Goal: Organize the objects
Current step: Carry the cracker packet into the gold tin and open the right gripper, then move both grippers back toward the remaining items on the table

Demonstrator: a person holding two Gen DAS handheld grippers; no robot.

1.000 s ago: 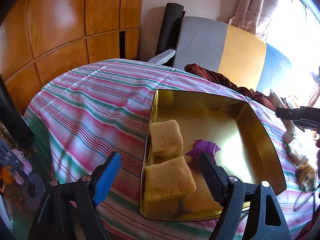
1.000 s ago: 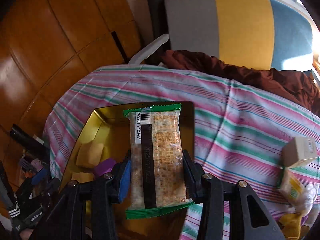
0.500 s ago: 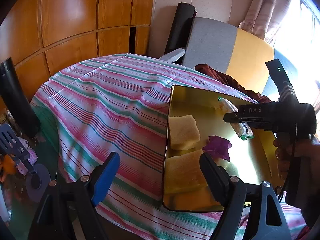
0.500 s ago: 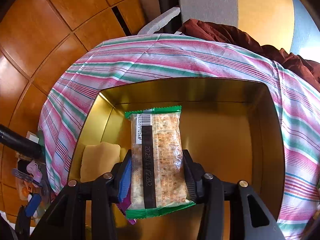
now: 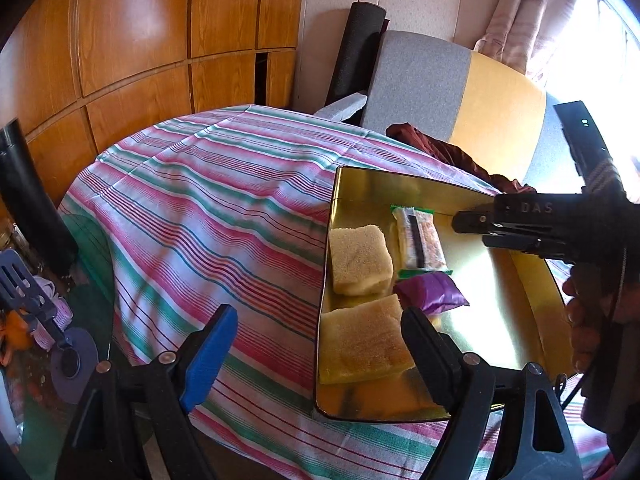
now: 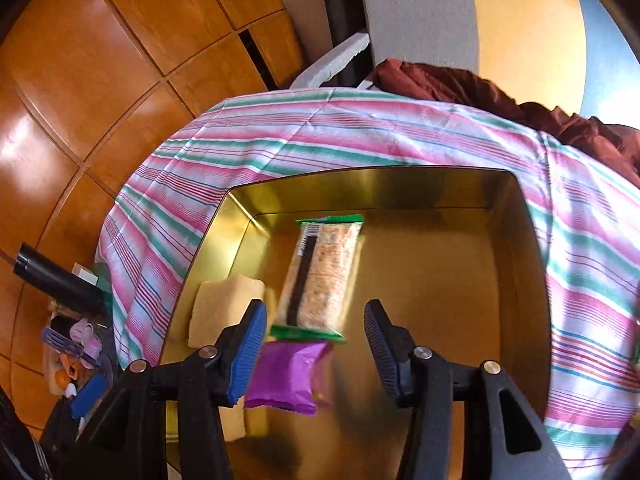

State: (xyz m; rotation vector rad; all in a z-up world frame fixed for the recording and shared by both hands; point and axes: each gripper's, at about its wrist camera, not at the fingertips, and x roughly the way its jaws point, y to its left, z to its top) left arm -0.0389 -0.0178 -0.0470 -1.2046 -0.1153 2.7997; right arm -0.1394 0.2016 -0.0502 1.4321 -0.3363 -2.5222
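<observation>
- One gold tin in front of you, sitting on the striped tablecloth, and everything counted below lies inside it
- Two yellow sponge cakes along the tin's left wall, one behind the other
- One cracker packet with green ends, flat on the tin floor, just right of the far cake
- One purple packet, its top edge touching the cracker packet's near end
- Your right gripper is opening over the tin; the cracker packet lies clear of both pads, nothing pinched, and the purple packet shows below and between the fingers
- Your left gripper is spread wide and opening too, gripping nothing; its blue pad hangs over the cloth, its black pad over the near cake
- From the left camera you see your own hand wrapped round the right gripper's black handle
- One table under pink, green and white stripes
- Behind it a chair back in grey and yellow panels, a dark red cloth draped at its base
- Wooden cabinet panels fill the left wall; a curtain hangs by a bright window on the right
</observation>
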